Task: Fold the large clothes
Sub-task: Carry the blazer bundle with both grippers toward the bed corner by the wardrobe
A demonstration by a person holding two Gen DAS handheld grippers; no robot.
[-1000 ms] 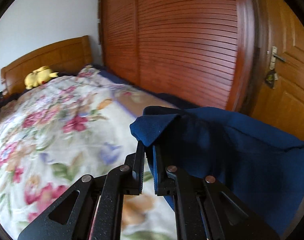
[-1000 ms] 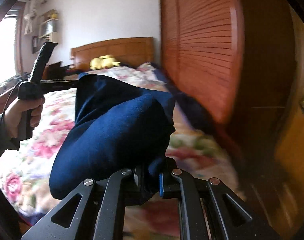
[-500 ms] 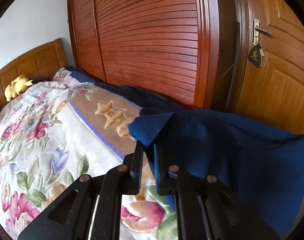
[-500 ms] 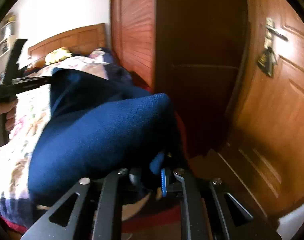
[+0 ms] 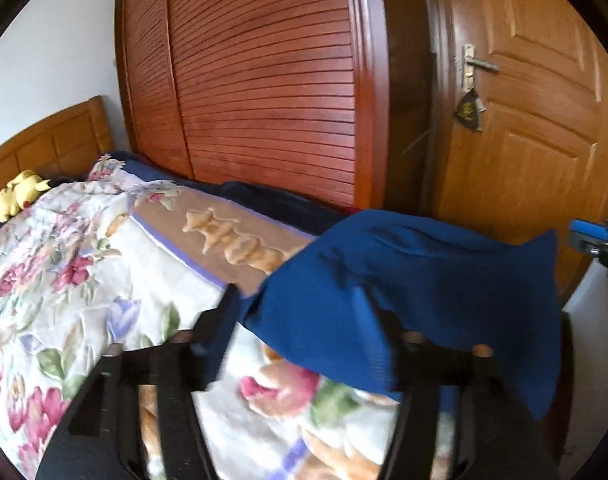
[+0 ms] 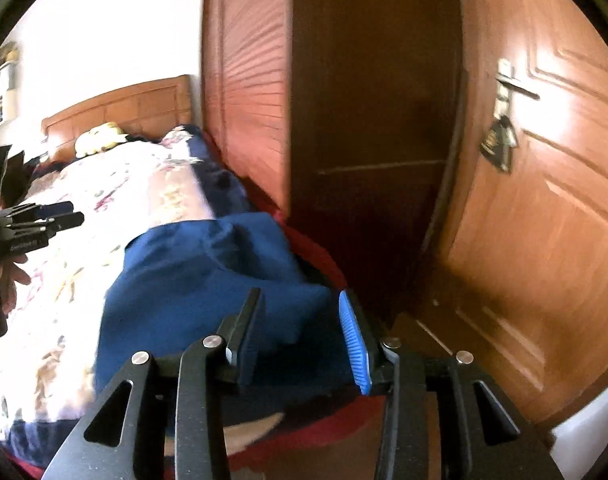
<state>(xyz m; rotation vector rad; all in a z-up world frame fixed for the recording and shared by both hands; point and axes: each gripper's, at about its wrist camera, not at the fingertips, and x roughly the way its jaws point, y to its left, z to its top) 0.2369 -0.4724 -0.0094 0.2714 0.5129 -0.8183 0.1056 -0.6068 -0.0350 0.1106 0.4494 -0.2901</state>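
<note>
Both grippers, left [image 5: 304,320] and right [image 6: 299,336], have just been opening, jaws apart, releasing the garment [image 6: 207,276] at the bed's [image 5: 83,280] corner.

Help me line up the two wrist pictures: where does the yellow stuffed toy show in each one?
Left wrist view: the yellow stuffed toy sits at the far left edge, by the wooden headboard, beyond the floral blanket.
Right wrist view: the toy is upper left, small and washed out, just below the headboard.
Shared landmark: the door handle with a dark tag hanging under it, on the right in both.
</note>
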